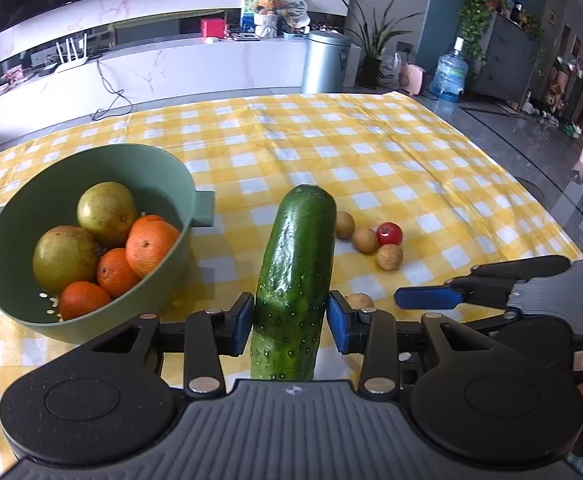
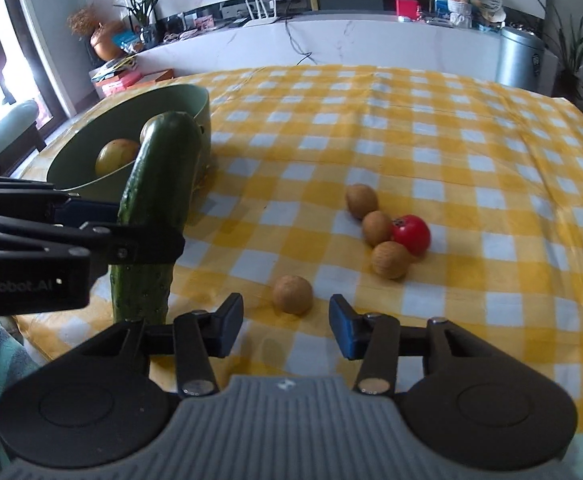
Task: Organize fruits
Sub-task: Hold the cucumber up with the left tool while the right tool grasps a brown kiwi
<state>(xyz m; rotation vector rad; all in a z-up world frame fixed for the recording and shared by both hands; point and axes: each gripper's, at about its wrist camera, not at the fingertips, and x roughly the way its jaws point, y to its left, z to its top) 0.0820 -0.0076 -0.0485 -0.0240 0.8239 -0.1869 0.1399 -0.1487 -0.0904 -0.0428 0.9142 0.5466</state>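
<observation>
My left gripper [image 1: 290, 320] is shut on a dark green cucumber [image 1: 295, 264], which it holds upright above the table, to the right of the green bowl [image 1: 171, 280]. In the bowl lie three oranges [image 1: 151, 244] and two greenish-yellow round fruits [image 1: 105, 210]. The right wrist view shows the same cucumber [image 2: 159, 168] clamped by the left gripper [image 2: 143, 228] in front of the bowl [image 2: 159, 100]. My right gripper [image 2: 286, 328] is open and holds nothing. One brown longan [image 2: 292, 294] lies just ahead of its fingers. Farther on, three longans [image 2: 376, 228] huddle beside a red cherry tomato [image 2: 410, 235].
A yellow-and-white checked cloth covers the table [image 1: 371, 140]. Its right edge drops to a dark floor. The right gripper [image 1: 435, 284] shows at the right of the left wrist view. Beyond the table stand a white counter, a silver bin [image 1: 325, 62] and a water bottle [image 1: 449, 72].
</observation>
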